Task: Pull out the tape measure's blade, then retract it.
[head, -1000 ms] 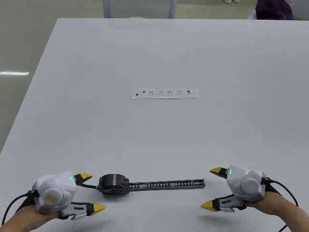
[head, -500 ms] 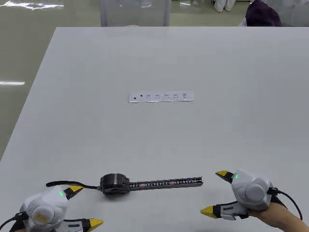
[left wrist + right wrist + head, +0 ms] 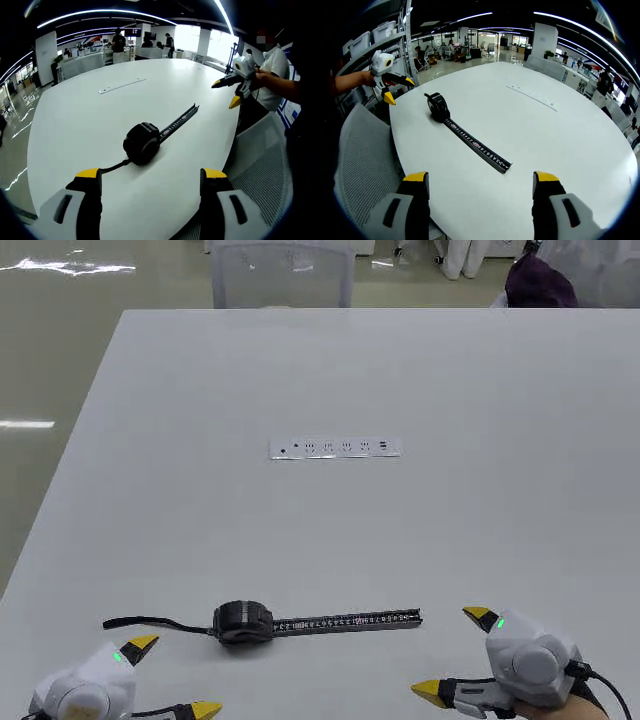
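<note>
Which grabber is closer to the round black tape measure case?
Left. The left gripper sits near the tape measure case, on its strap side, not touching. The right gripper is farther away, beyond the tip of the pulled-out blade.

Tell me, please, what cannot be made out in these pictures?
Numerals on the blade: too small, head view.
Body of the left gripper: cut by head view's bottom edge.
Markings on the power strip: too small, head view.
Lock on the case: lost in darkness, left gripper view.
</note>
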`<control>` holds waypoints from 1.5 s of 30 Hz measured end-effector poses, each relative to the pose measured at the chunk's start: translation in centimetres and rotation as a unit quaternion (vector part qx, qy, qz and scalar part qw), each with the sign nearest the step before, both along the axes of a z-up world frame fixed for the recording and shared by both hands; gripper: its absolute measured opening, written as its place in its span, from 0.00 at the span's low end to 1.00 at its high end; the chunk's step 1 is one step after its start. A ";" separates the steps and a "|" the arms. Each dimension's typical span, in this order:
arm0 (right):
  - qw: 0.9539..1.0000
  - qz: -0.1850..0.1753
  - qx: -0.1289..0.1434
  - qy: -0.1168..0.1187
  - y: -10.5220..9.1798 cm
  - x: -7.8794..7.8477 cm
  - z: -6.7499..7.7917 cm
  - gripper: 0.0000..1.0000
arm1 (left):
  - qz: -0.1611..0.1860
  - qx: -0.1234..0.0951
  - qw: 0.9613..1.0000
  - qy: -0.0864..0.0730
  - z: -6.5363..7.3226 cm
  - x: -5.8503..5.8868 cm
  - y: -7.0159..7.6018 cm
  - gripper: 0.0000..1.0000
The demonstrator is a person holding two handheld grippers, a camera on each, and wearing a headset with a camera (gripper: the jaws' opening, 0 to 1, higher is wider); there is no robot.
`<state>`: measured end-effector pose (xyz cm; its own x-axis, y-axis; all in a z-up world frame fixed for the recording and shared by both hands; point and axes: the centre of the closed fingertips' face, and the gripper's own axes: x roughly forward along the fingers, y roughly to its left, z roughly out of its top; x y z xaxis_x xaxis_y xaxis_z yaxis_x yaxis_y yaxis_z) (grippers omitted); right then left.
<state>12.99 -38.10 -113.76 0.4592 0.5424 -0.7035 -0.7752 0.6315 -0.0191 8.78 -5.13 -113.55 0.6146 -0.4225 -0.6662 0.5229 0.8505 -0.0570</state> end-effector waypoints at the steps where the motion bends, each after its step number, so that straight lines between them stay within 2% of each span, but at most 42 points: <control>1: 1.000 -0.004 0.001 0.000 0.0 -0.2 0.2 0.87 | 0.007 -0.002 1.000 -0.003 0.2 0.0 0.0 0.81; 4: 1.000 -0.016 0.017 -0.006 0.3 -0.6 1.1 0.87 | 0.018 -0.010 1.000 -0.007 0.8 -0.2 -0.3 0.82; 8: 0.999 -0.036 0.026 -0.011 0.3 -1.0 1.7 0.89 | 0.026 -0.006 1.000 -0.007 0.9 -0.6 -0.7 0.83; 14: 0.998 -0.039 0.036 -0.014 0.9 -2.0 2.4 0.92 | 0.050 -0.011 0.999 -0.009 1.5 -1.2 -1.2 0.85; 18: 0.998 -0.046 0.043 -0.017 1.2 -2.4 2.6 0.93 | 0.054 -0.007 0.998 -0.012 1.8 -1.5 -1.5 0.88; 23: 0.998 -0.049 0.047 -0.019 1.8 -3.1 2.7 0.94 | 0.065 -0.003 0.998 -0.026 2.2 -1.4 -1.6 0.90; 33: 0.997 -0.051 0.053 -0.015 2.3 -3.9 2.7 0.95 | 0.076 -0.003 0.997 -0.021 1.9 -1.9 -1.9 0.95; 42: 0.997 -0.050 0.056 -0.014 2.6 -4.1 2.8 0.95 | 0.088 0.000 0.996 -0.031 2.3 -1.6 -2.0 0.99; 45: 0.997 -0.050 0.056 -0.013 2.5 -4.2 2.7 0.95 | 0.095 -0.006 0.995 -0.028 2.3 -1.5 -1.9 0.99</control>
<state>8.81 -35.58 -111.09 0.5325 0.5669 -0.6285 -0.7084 0.7049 0.0357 7.27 -7.05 -111.30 0.7205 -0.3026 -0.6239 0.3545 0.9340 -0.0437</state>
